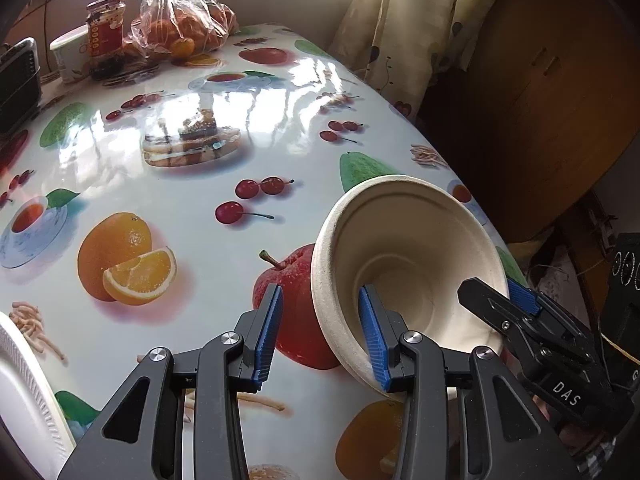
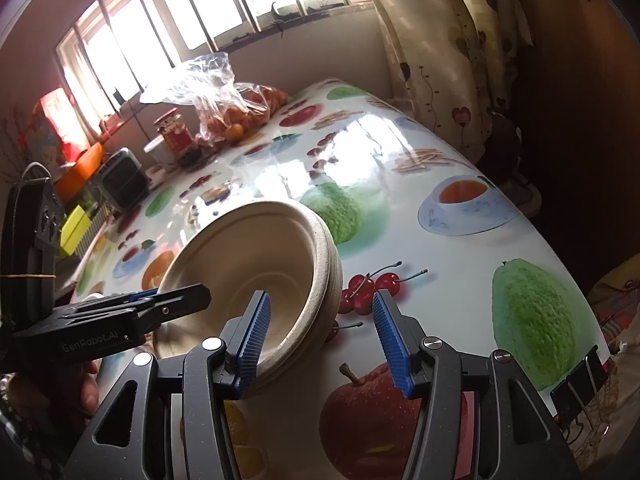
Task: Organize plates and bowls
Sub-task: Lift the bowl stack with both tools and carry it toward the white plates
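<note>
A beige paper bowl (image 1: 408, 272) sits tilted near the table's right edge; it also shows in the right wrist view (image 2: 256, 264). My left gripper (image 1: 320, 332) is open and straddles the bowl's near rim, one blue pad inside the bowl and one outside. My right gripper (image 2: 320, 332) is open and straddles the opposite rim the same way. Each gripper shows in the other's view, the right one (image 1: 516, 308) and the left one (image 2: 160, 300). A white ribbed plate (image 1: 24, 400) lies at the left edge of the left wrist view.
The table has a glossy fruit-print cloth (image 1: 192, 184). At its far end stand a bag of oranges (image 1: 180, 28), a red-lidded jar (image 1: 106, 36) and a white cup (image 1: 72, 56). A curtain (image 1: 404, 28) hangs beyond the right edge. A binder clip (image 2: 576, 384) grips the cloth's edge.
</note>
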Demonstrator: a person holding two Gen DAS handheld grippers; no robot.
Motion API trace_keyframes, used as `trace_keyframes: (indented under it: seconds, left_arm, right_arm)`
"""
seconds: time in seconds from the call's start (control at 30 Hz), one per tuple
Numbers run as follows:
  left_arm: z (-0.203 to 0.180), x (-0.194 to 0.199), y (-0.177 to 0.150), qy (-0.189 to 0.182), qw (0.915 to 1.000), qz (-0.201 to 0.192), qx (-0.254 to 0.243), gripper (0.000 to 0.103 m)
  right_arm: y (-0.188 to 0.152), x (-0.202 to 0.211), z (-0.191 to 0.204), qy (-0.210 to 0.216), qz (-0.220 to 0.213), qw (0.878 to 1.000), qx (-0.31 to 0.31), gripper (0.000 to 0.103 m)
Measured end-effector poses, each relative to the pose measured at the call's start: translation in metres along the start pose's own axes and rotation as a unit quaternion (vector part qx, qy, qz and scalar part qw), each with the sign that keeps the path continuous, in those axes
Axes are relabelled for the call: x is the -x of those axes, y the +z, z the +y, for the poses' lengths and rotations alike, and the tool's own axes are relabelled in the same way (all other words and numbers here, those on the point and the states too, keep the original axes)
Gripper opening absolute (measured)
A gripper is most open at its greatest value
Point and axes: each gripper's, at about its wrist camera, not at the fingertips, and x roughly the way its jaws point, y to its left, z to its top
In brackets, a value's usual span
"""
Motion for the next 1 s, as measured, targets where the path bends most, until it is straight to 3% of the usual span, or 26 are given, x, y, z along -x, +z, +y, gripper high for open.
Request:
trace_keyframes:
  seconds: [0.2, 0.53, 1.0]
  left_arm:
    - [-0.0015, 0.0008, -0.0001, 0.020, 0.9997, -0.008, -0.007, 0.040]
    - [-0.0033, 0.0010, 0.0020, 0.023, 0.9996, -0.012, -0.012, 0.040]
    - [-0.0072, 0.0016, 0.0040, 0.031, 0.9991, -0.015, -0.023, 0.023]
  right_arm:
    - [0.0011, -0.0030, 0.0004, 0.002, 0.002, 1.000, 0.000, 0.052]
    - [0.0038, -0.0065, 0.0021, 0.008, 0.005, 1.000, -0.001, 0.034]
    - [0.0047, -0.0080, 0.0063, 0.009, 0.005, 1.000, 0.001, 0.024]
